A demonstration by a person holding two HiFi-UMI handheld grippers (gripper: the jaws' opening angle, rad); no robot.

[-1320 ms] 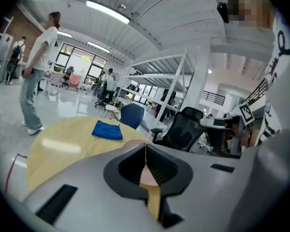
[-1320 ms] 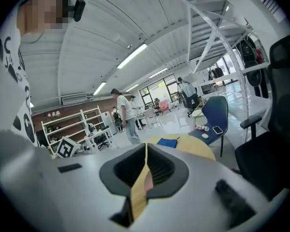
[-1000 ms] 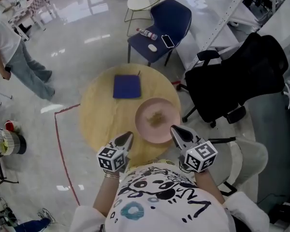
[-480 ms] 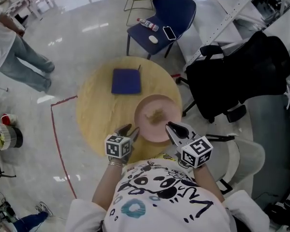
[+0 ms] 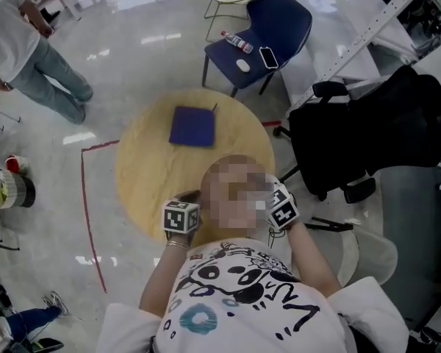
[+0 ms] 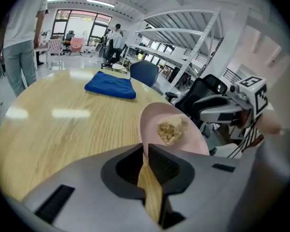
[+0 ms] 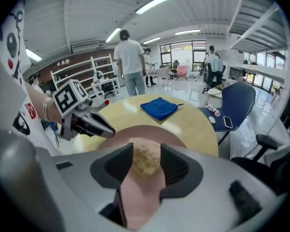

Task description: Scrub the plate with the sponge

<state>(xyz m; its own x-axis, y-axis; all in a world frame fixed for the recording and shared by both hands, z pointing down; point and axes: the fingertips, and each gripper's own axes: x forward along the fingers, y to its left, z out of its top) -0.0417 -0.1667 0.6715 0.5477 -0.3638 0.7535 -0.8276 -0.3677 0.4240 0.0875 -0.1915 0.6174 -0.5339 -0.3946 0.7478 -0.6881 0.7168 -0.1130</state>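
Observation:
A pink plate (image 6: 193, 139) lies at the near right of the round wooden table (image 5: 151, 171); a mosaic patch covers it in the head view. A tan sponge (image 7: 146, 159) lies in the plate's middle. My left gripper (image 6: 146, 158) is at the plate's near-left rim, its jaws closing with the rim pinched between the pads. The right gripper view shows its tips (image 7: 106, 127) touching that rim. My right gripper (image 7: 146, 164) hovers low over the plate, jaws opening wide, with the sponge between the pads and not squeezed.
A folded blue cloth (image 5: 192, 126) lies at the table's far side. Beyond the table stands a blue chair (image 5: 268, 22) with a phone and a bottle on it. A black office chair (image 5: 367, 123) is at the right. A person (image 5: 29, 43) stands far left.
Both grippers have moved forward to the plate. The left jaws gaped half a second ago and are now narrow at the rim. The right gripper has gone over the plate.

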